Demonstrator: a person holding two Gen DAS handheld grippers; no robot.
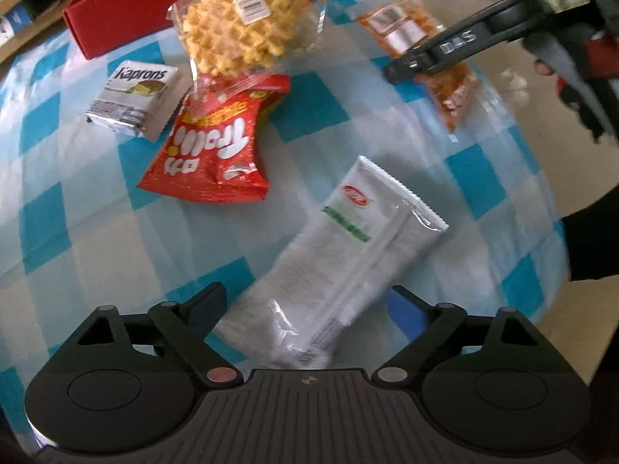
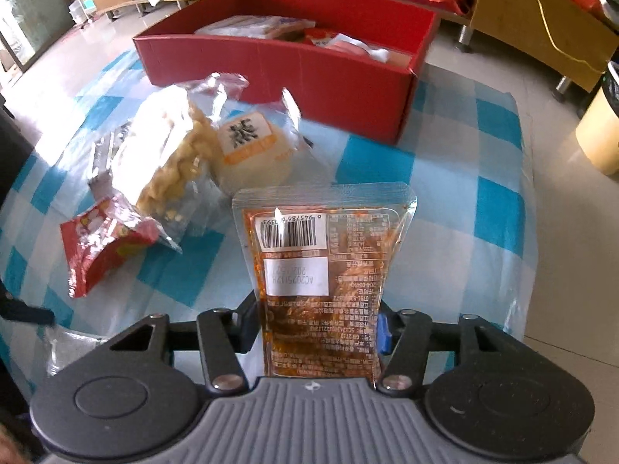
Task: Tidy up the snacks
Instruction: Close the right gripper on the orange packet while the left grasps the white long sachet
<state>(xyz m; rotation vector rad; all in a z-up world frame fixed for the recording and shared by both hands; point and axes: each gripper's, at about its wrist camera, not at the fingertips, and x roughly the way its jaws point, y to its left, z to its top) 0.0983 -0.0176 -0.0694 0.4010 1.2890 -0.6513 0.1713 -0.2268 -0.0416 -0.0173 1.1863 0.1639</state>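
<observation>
while a blue-and-white checked tablecloth (image 2: 445,201) covers the tabletop, the right gripper (image 2: 317,332) pinches a clear orange spicy-snack pouch (image 2: 321,255) upright before the red cardboard box (image 2: 278,65); the left gripper (image 1: 309,309), spread, straddles a white plastic snack packet (image 1: 348,255).

Domestic room, likely living area: checked cloth (image 2: 464,201) under right claw, tiled floor (image 2: 483,69) beyond, low wooden cabinets (image 2: 541,19) farther ahead.
</observation>
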